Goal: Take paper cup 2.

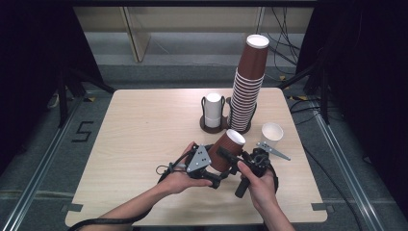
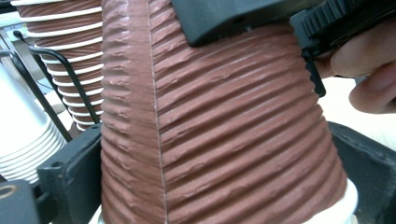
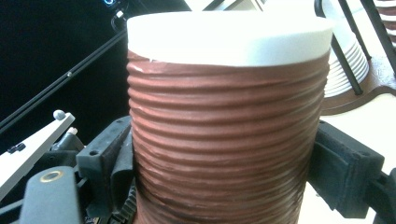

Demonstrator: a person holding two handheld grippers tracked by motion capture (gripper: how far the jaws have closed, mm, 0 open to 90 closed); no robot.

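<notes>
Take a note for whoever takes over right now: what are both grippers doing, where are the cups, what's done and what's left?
Left gripper: jaws around the lower body of the brown ribbed cup.
Right gripper: jaws gripping the same cup higher up.
The cup is tilted above the table, held between both.
Tall brown cup stack and white cup stack sit in the holder; one white cup stands upright, alone.
Done: one brown cup is in hand.
Left: probably separating or placing it.

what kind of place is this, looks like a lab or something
Probably a lab or recording studio, not a café: black curtains hang around one small table, loose cables run over the floor, and cup stacks stand in a holder for practice.
</notes>
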